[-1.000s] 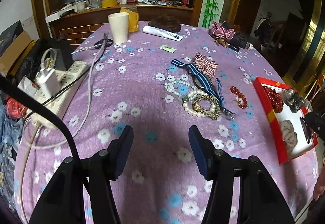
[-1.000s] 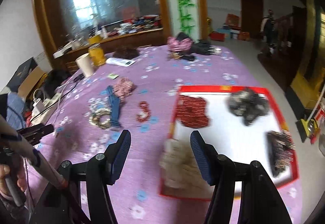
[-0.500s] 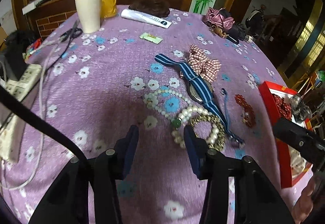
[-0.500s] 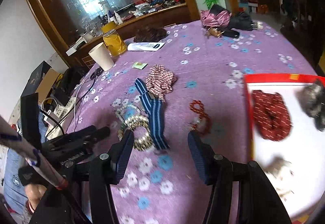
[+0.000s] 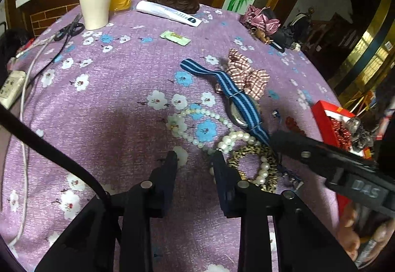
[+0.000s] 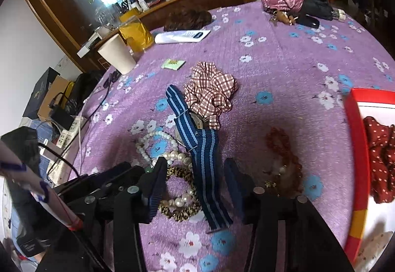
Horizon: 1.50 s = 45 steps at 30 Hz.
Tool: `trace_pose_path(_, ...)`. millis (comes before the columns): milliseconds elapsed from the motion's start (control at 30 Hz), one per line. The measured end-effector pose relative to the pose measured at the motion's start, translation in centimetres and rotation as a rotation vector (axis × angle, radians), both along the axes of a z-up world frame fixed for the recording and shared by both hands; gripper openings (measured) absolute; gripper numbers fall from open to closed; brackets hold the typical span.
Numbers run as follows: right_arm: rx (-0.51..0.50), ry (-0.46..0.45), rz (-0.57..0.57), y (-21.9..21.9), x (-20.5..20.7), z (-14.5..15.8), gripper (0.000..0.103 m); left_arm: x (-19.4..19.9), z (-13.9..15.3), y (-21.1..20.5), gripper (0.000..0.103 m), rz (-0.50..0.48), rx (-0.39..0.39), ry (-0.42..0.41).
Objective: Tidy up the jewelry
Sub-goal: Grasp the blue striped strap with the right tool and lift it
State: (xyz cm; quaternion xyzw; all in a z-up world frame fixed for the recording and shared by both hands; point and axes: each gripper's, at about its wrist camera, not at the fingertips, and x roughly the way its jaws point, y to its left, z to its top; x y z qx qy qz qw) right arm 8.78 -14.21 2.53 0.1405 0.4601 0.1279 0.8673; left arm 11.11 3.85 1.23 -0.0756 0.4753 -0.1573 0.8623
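A jewelry heap lies on the purple flowered cloth: a pearl necklace point(image 5: 197, 114) point(image 6: 150, 138), a leopard-print scrunchie with a pearl bracelet point(image 5: 249, 156) point(image 6: 180, 208), a blue striped watch point(image 5: 244, 109) point(image 6: 197, 138), a checked scrunchie point(image 5: 246, 74) and a red bead bracelet point(image 6: 281, 146). My left gripper point(image 5: 195, 158) is low over the cloth, its jaws closing. Its right fingertip is beside the pearls, and only cloth lies between the pads. My right gripper point(image 6: 195, 168) straddles the watch strap and the leopard scrunchie. Its jaws are closing too, and the pads stand clear of both.
A red tray point(image 6: 355, 148) point(image 5: 325, 109) with a red dotted scrunchie point(image 6: 380, 156) sits at the right. Farther back are a cream cup point(image 5: 95, 3), scissors point(image 5: 70, 27), a green sachet point(image 5: 175, 37), a white tube point(image 5: 170, 13) and a pink umbrella point(image 5: 261, 20). A power strip point(image 5: 9, 87) with its cable lies left.
Both grippers came down and in toward the jewelry heap, and both pairs of jaws narrowed. The right view swung from the red tray to the watch and bracelets.
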Motion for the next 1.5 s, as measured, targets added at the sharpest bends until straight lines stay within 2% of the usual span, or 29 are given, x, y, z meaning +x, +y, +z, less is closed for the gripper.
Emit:
trace_pose_path(100,-0.005,0.013,-0.005,0.0,0.4,-0.6,0.044,-0.3,0.0,0.0,0.027,-0.019,-0.025,0.001)
trace_pose_path(200,-0.012,0.024,-0.006,0.0,0.7,-1.1,0.034,-0.7,0.0,-0.8,0.027,-0.034,0.009,-0.013)
trace_pose_path(233,-0.014,0.026,-0.006,-0.1,0.7,-1.2,0.032,-0.8,0.0,-1.0,0.025,-0.036,0.025,-0.019)
trace_pose_path(267,-0.015,0.026,-0.005,-0.1,0.7,-1.2,0.031,-0.9,0.0,-1.3,0.017,-0.043,0.035,-0.022)
trace_pose_path(333,-0.021,0.023,-0.004,0.0,0.8,-1.3,0.026,-0.9,-0.2,-1.5,0.009,-0.056,0.015,-0.014)
trace_pose_path(433,-0.041,0.006,0.002,0.2,0.5,-1.0,0.022,-1.0,0.0,-1.3,0.007,-0.042,0.004,-0.017)
trace_pose_path(567,-0.083,-0.038,0.012,0.5,-0.3,-0.1,0.020,-1.2,0.9,0.3,0.007,-0.005,-0.068,-0.029)
trace_pose_path(833,-0.095,-0.108,0.020,0.2,-2.5,2.3,0.020,-2.2,3.1,2.4,0.007,0.027,-0.153,-0.086)
trace_pose_path(1067,-0.101,-0.156,0.027,-0.7,-5.5,4.7,0.020,-3.9,5.6,2.3,0.007,0.020,-0.139,-0.162)
trace_pose_path(1167,-0.049,-0.157,0.045,-1.3,-6.7,5.5,0.020,-5.5,6.9,1.9,0.007,0.015,-0.117,-0.196)
trace_pose_path(1233,-0.008,-0.164,0.052,-1.9,-7.6,6.1,0.020,-6.7,7.9,1.9,0.000,0.001,-0.127,-0.213)
trace_pose_path(1267,0.002,-0.169,0.054,-2.1,-8.0,6.4,0.020,-7.4,8.4,1.9,0.000,-0.004,-0.135,-0.222)
trace_pose_path(1500,-0.004,-0.208,0.062,-2.5,-11.3,7.8,0.020,-11.2,11.9,2.1,0.000,-0.016,-0.135,-0.279)
